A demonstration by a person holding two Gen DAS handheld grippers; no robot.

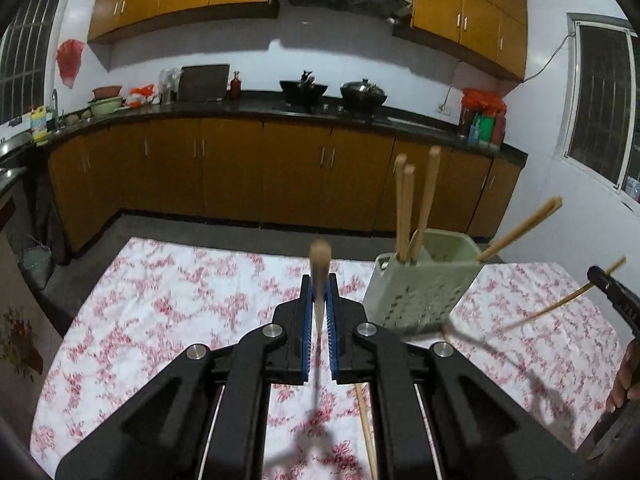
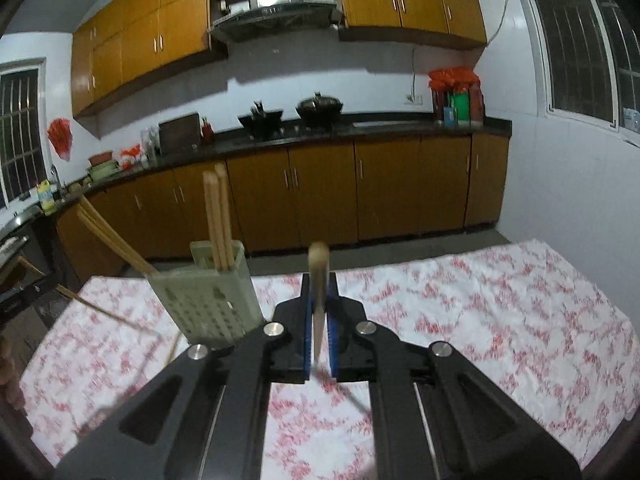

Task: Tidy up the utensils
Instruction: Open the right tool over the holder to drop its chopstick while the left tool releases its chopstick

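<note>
Chopsticks (image 1: 404, 208) stand up in a pale green holder (image 1: 420, 292) on the table with the flowery cloth (image 1: 160, 312). One chopstick (image 1: 320, 276) is pinched tight in the left gripper (image 1: 320, 292). Another chopstick (image 2: 319, 280) is pinched tight in the right gripper (image 2: 319, 292), beside the holder.

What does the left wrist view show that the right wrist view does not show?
Only the left wrist view shows a loose chopstick lying on the tablecloth under the left tool, and the right tool's tip gripping its chopstick.

Only the right wrist view shows the right tool from behind, with the bare cloth to its right.

Both show a tool shut on a chopstick, the green utensil holder with chopsticks standing in it, the floral tablecloth and the kitchen counter.
</note>
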